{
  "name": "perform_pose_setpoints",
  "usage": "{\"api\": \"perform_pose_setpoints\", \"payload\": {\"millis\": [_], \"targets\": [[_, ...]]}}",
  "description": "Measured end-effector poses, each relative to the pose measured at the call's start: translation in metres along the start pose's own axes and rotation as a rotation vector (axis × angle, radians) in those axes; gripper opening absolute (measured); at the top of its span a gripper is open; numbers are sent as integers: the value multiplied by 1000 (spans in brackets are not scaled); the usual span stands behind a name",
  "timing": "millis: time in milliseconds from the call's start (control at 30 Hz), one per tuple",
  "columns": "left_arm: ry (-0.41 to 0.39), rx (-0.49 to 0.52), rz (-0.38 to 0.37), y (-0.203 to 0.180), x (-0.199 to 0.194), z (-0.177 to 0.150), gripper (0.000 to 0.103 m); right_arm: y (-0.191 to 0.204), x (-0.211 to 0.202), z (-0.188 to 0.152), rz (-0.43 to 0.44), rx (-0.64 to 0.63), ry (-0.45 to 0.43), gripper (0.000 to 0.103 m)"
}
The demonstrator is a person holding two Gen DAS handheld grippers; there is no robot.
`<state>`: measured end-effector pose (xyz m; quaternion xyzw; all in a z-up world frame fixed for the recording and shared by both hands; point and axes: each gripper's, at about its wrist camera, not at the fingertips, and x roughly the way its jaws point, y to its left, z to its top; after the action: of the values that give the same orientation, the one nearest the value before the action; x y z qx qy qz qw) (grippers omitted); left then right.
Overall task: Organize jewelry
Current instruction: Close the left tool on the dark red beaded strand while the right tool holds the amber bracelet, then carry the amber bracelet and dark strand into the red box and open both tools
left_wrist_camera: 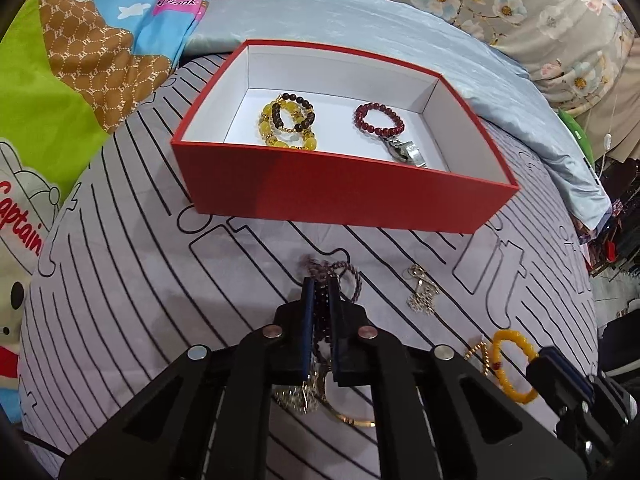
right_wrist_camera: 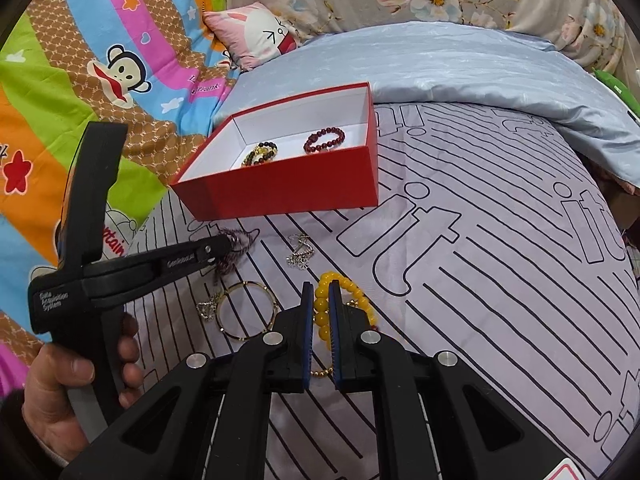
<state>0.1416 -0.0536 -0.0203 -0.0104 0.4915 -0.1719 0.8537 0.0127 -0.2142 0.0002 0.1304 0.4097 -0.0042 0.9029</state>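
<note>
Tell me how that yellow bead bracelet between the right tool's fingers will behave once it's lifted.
The yellow bead bracelet will probably sag into a loose loop rather than hold its ring shape, since it is separate beads on a string. The glossy round beads may slip between the right tool fingers. Its small gold bead tail will likely dangle and swing.

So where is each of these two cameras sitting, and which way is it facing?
Left wrist: on the left gripper, low over the bedspread, facing the red box; its fingers pinch a dark braided cord.
Right wrist: on the right gripper, facing the box from further right, astride the yellow bead bracelet; the person's left hand shows.
Shared: box, dark red bracelet, silver chain, gold bangle.
</note>
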Motion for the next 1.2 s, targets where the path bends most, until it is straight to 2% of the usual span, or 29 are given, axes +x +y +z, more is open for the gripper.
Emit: {"api": "perform_pose_setpoints", "payload": {"millis": [467,667,900,1200], "targets": [[-89,21,-43,6,-65,-7,4,12,-29,9,11,-17,-61,7],[-117,43,-43,2,-84,1,4,18,-40,22,15,-36,-101,7],[-171,77,-35,-9,-96,28,4,27,-47,60,32,-60,-159,7],[-215,96,-8,-18,-82,81,4,41,-24,123,52,-79,-200,7]]}}
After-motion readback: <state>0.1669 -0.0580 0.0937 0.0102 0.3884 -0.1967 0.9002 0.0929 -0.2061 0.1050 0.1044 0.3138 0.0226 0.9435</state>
